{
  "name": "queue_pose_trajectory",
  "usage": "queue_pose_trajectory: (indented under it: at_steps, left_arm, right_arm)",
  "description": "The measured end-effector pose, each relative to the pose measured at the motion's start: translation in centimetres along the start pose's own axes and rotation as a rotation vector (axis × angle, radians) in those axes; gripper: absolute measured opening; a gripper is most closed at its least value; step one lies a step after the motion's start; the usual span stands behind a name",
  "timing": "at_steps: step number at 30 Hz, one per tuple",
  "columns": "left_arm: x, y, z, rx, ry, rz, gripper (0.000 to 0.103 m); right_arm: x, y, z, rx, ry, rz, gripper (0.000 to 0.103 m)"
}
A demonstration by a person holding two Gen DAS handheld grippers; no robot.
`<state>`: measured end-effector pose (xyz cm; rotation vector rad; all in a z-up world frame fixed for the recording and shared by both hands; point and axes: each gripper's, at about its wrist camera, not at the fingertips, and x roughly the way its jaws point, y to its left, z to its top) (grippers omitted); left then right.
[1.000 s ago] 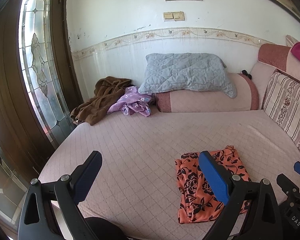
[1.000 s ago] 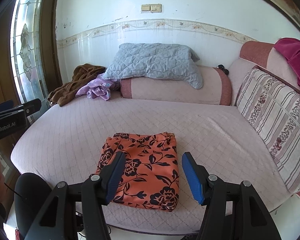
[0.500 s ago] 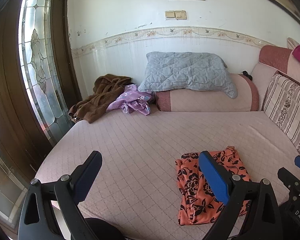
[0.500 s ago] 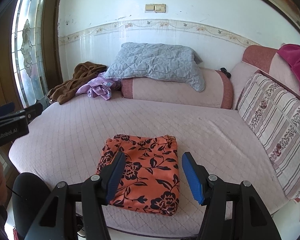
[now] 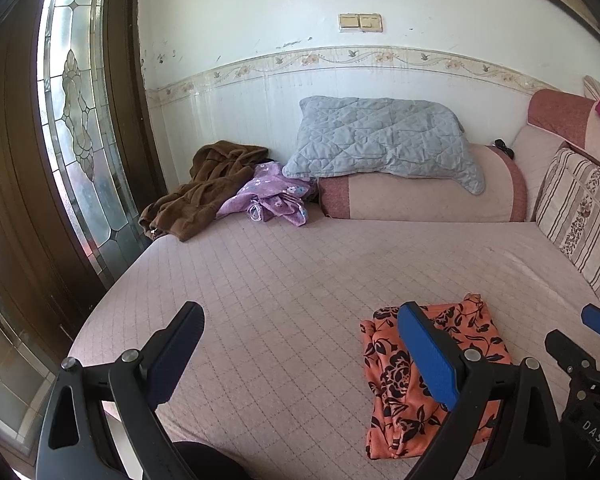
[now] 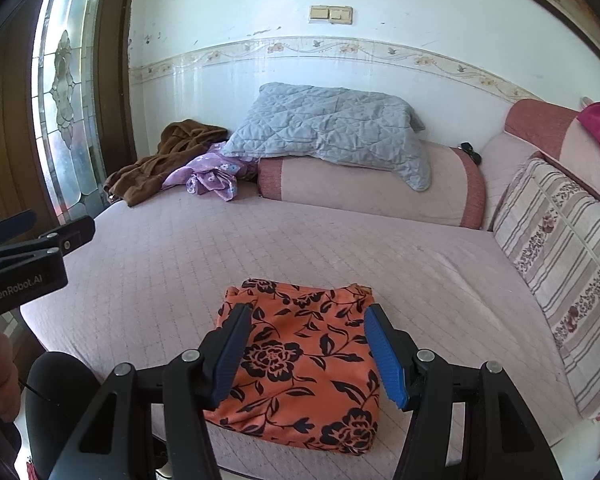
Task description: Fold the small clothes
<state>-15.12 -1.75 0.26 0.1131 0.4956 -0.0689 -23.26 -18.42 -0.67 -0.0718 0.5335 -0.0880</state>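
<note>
pink quilted bed point(image 6: 148, 264) fills both views, grey pillow point(image 6: 332, 128) on the bolster at the wall. folded orange floral garment point(image 6: 300, 360) lies flat near the front edge. right tool point(image 6: 306, 354) above it, spread, gripping nothing. left tool point(image 5: 300, 356) spread, over bare bed beside garment.
</note>
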Motion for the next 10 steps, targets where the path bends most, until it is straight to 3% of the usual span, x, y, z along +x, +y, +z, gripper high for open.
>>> queue_pose_trajectory:
  at_steps: [7, 10]
  left_arm:
    - [1.5, -0.3, 0.1, -0.015, 0.012, -0.02, 0.097]
    - [3.5, -0.7, 0.2, -0.024, -0.018, 0.019, 0.097]
  right_arm:
    - [1.8, 0.1, -0.3, -0.011, 0.024, 0.016, 0.063]
    - [3.2, -0.6, -0.4, 0.007, 0.04, 0.032, 0.063]
